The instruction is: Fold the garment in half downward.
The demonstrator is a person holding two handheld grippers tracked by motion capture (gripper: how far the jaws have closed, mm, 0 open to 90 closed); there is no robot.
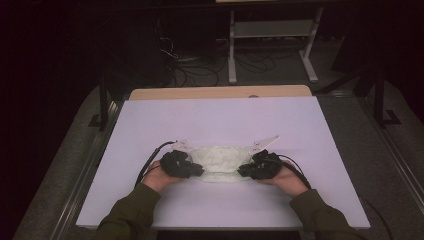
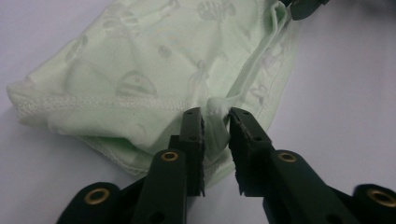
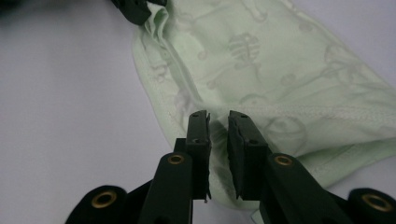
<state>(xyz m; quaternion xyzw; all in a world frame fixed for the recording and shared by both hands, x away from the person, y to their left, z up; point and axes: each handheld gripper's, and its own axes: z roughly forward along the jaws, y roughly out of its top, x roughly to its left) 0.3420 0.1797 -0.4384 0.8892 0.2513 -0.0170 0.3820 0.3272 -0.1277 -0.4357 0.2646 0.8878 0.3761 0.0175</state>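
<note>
The white bench (image 1: 220, 120) is evenly lit while its surroundings fall dark; both gripper views are soft, near parts blurred.

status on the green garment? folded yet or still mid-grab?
Done: both ends look grabbed. The left gripper is shut on the pale green garment at one end, the right gripper at the other. In hand: the cloth lies bunched between them on the white table. Left: no neat fold shows; spreading or folding looks undone.
</note>
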